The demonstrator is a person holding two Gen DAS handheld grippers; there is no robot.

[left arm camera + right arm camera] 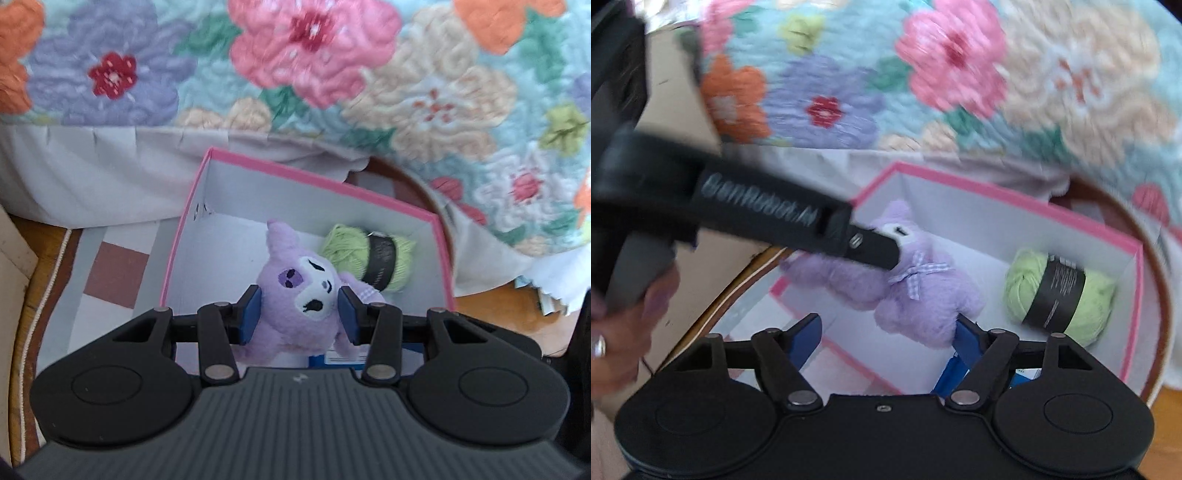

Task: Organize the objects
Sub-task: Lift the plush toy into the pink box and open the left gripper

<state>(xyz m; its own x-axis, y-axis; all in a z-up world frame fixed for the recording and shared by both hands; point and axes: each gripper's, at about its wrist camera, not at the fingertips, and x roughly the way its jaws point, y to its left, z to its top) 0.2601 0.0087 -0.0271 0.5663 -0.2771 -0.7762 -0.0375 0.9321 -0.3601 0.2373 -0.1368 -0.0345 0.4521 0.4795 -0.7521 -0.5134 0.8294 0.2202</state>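
Observation:
My left gripper is shut on a purple plush toy by its head and holds it over the open pink-rimmed box. A green yarn ball with a black label lies inside the box at the right. In the right wrist view the plush toy hangs from the left gripper's fingers above the box, with the yarn ball to its right. My right gripper is open and empty, just in front of the plush toy.
The box sits on a round wooden surface over a patterned rug. A floral quilt hangs over a bed behind the box. A blue item lies near the box's front wall. A hand holds the left gripper.

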